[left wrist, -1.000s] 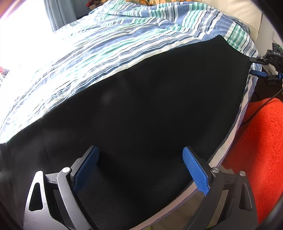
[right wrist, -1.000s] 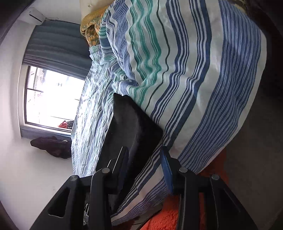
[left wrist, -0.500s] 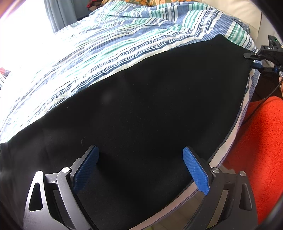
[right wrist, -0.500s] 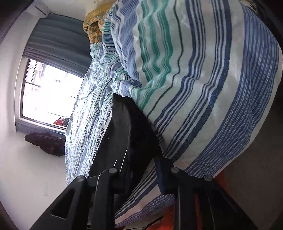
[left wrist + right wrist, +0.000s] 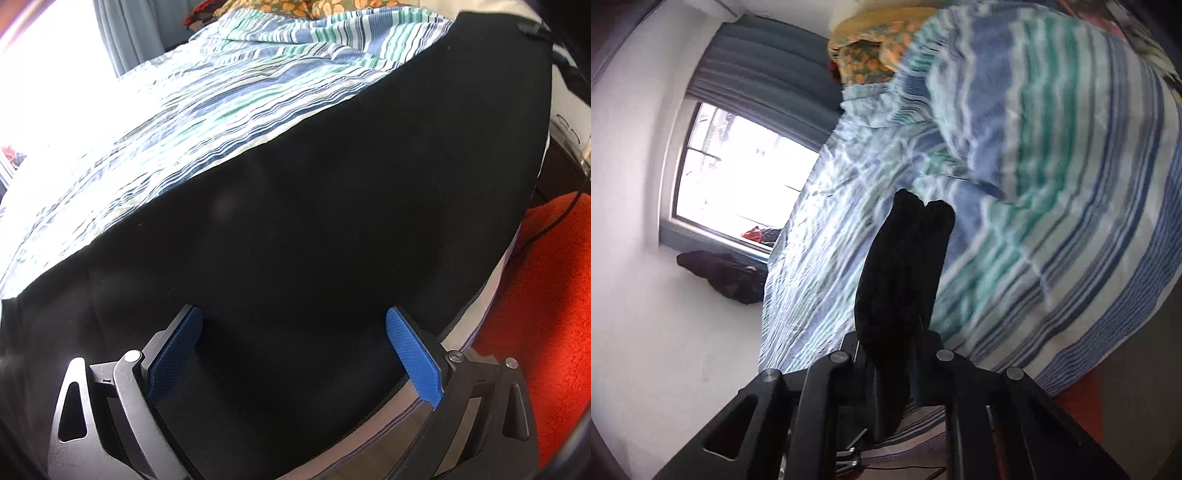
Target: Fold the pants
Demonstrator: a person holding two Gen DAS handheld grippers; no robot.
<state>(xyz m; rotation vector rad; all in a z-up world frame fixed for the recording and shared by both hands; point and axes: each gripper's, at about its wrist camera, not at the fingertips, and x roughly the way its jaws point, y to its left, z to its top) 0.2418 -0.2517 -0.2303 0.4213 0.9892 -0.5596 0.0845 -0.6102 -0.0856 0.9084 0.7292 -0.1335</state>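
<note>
Black pants [image 5: 332,229] lie spread along the near edge of a striped bed. My left gripper [image 5: 293,332] is open, its blue pads [image 5: 410,350] wide apart just above the near part of the pants. My right gripper [image 5: 901,332] is shut on the far end of the pants [image 5: 905,258], which stands up bunched between its fingers and lifted off the bed. In the left wrist view that end rises at the top right, where part of the right gripper [image 5: 532,29] shows.
The blue, green and white striped bedcover [image 5: 221,96] [image 5: 1052,184] fills the bed. An orange-red rug [image 5: 546,314] lies on the floor at the right. A window [image 5: 738,173] with grey curtains and a flowered pillow [image 5: 871,55] are beyond.
My right gripper closed on the far end of the pants and lifted it up off the bed. My left gripper stayed open in place.
</note>
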